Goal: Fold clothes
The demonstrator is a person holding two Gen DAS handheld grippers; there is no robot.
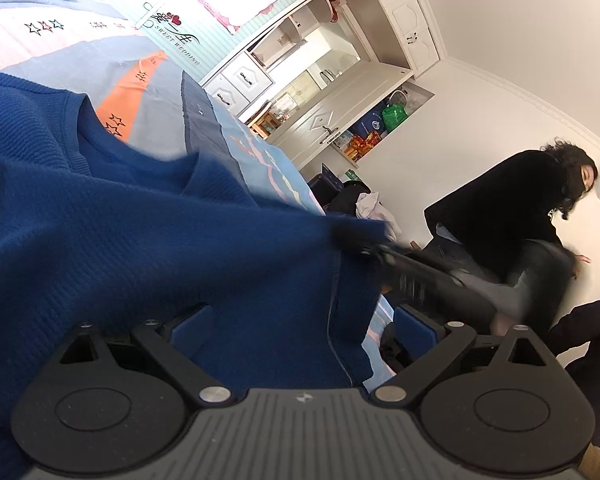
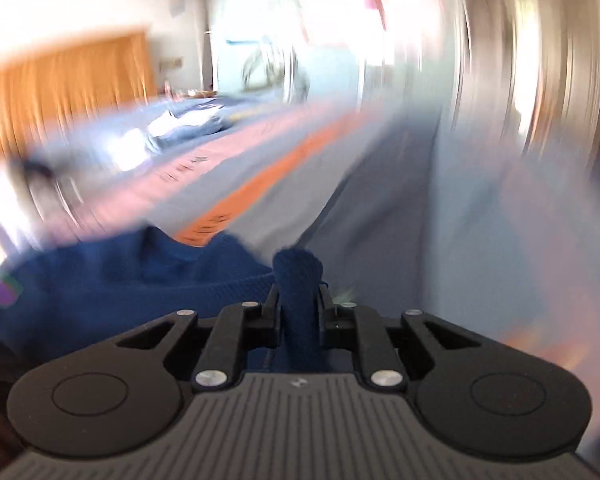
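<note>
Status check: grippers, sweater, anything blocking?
Right gripper shut on blue sweater. Left gripper open, sweater draped between fingers. Nothing blocking.

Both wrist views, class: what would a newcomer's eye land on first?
The blue knit sweater fills the left wrist view, draped over the striped bedspread. In the right wrist view, the right gripper is shut on a bunched fold of it. A person in black stands by the far wall.
</note>
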